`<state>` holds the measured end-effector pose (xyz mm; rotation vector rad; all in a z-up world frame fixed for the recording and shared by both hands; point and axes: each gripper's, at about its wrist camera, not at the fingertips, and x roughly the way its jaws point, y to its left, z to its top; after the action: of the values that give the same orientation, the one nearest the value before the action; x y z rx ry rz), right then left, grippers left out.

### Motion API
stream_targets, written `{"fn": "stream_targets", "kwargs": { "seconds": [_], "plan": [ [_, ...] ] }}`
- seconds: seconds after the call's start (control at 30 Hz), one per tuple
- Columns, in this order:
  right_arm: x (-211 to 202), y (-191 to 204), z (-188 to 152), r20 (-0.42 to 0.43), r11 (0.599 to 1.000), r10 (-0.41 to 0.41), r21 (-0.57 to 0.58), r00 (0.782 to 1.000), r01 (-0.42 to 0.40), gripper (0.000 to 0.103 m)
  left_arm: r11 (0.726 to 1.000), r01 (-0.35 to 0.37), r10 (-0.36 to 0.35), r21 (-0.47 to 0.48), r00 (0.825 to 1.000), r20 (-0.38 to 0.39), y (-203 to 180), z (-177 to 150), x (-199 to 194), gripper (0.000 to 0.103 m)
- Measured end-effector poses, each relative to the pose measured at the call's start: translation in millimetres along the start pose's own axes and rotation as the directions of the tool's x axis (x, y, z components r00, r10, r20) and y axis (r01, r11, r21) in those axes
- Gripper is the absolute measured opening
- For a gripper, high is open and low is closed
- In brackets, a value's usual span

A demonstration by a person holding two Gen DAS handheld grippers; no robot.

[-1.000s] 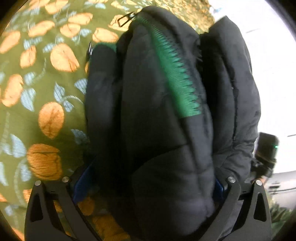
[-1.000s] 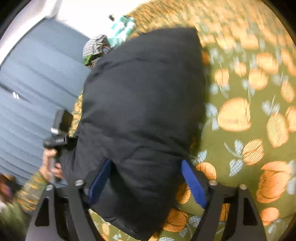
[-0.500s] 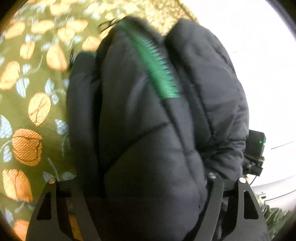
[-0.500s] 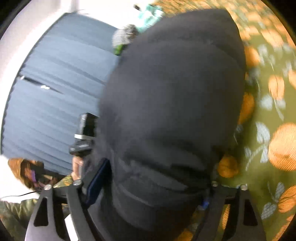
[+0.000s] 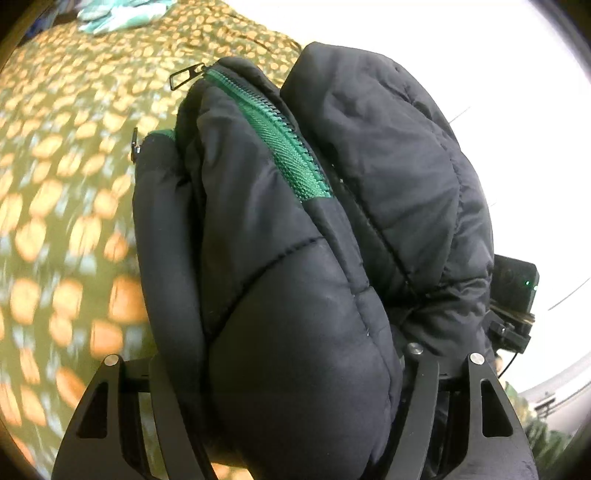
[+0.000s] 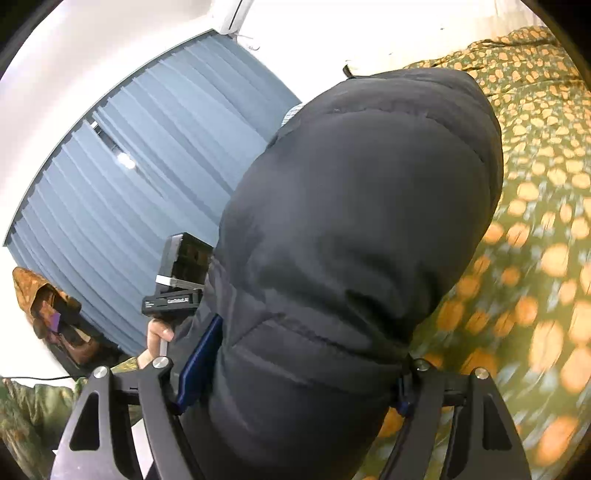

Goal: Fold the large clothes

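A folded black puffer jacket (image 5: 295, 277) with a green zipper (image 5: 291, 155) fills the left wrist view. It hangs in the air above the bed cover (image 5: 66, 184). My left gripper (image 5: 284, 369) has the thick bundle between its jaws, which are closing on it. In the right wrist view the same jacket (image 6: 351, 221) bulges out of my right gripper (image 6: 301, 373), whose blue pads (image 6: 199, 362) press its sides. The fingertips of both grippers are mostly buried in fabric. Each gripper grips one end of the bundle.
An olive bed cover (image 6: 535, 221) with orange fruit print lies below. Blue curtains (image 6: 129, 184) hang on the wall to the left. A hand (image 6: 155, 332) holds the left gripper's handle. Teal cloth (image 5: 118, 14) lies at the bed's far end.
Both grippers have risen with the jacket, and the bed cover now lies farther below. The left jaws have narrowed on the bundle. The right wrist view has rolled towards the curtains.
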<state>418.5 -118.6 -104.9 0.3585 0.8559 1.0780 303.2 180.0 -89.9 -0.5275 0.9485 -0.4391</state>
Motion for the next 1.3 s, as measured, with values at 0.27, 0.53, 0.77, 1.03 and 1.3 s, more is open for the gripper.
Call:
{"fn": "stream_targets", "kwargs": {
  "seconds": [0.27,0.53,0.77,1.03,1.3],
  "plan": [
    [37,-133,-30,-0.166,0.908,-0.208,0.335,0.964,0.254,0.092,0.979,-0.153,0.132,-0.133,0.979,-0.155,57,-40,84,0.076],
    [-27,-85,-60,-0.029,0.932,-0.307,0.193,0.951,0.307,0.097,0.977,-0.214,0.215,-0.023,0.970,0.110,11,-111,-30,0.099],
    [-110,36,-93,0.191,0.821,-0.528,-0.134,0.828,0.555,0.097,0.813,-0.581,0.555,-0.042,0.750,0.359,-29,-158,-100,0.102],
    [-161,110,-127,0.371,0.677,-0.669,-0.055,0.644,0.734,0.103,0.762,-0.648,0.597,0.002,0.704,0.384,-56,-154,-76,0.103],
    [-149,129,-163,0.322,0.603,-0.739,-0.073,0.591,0.794,0.103,0.700,-0.713,0.630,0.047,0.647,0.428,-110,-170,-81,0.103]
  ]
}}
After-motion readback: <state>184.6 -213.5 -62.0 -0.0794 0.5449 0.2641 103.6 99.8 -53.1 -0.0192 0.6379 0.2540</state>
